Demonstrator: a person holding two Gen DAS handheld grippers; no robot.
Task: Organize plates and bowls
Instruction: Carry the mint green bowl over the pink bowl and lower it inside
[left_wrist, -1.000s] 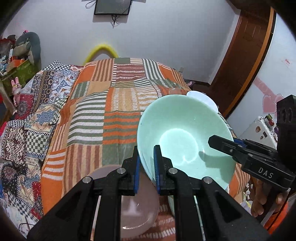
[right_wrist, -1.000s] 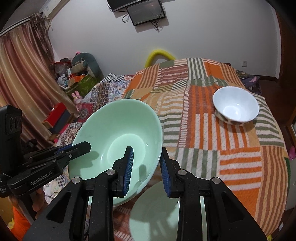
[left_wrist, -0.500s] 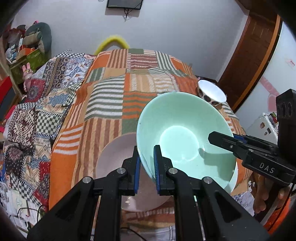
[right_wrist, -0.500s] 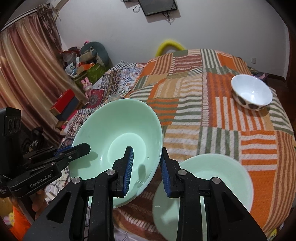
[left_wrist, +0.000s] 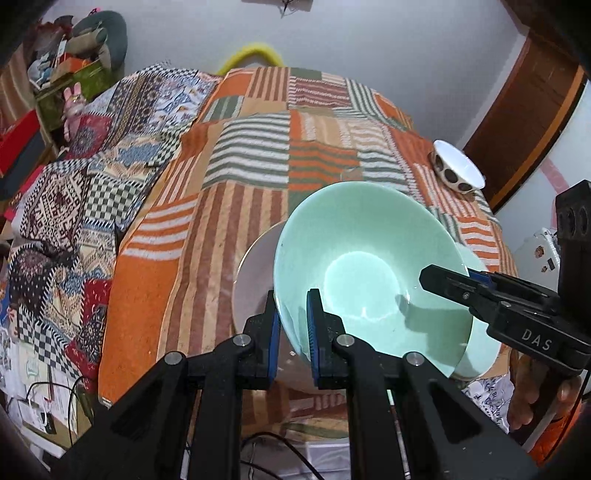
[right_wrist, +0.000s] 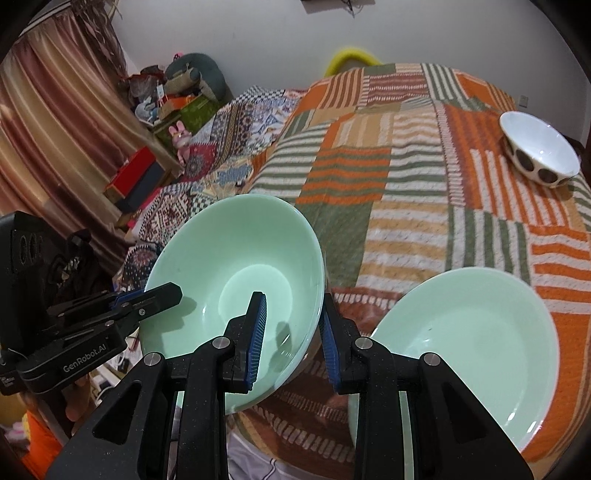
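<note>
Grippers both pinching the rim of the mint-green bowl (right_wrist: 236, 280), left gripper (left_wrist: 291, 328) and right gripper (right_wrist: 293, 332) clamping opposite sides. Hanging tilted above the striped blanket (right_wrist: 406, 177), beside a green plate (right_wrist: 472, 343). Spotted white bowl (right_wrist: 539, 151) sitting well apart.
</note>
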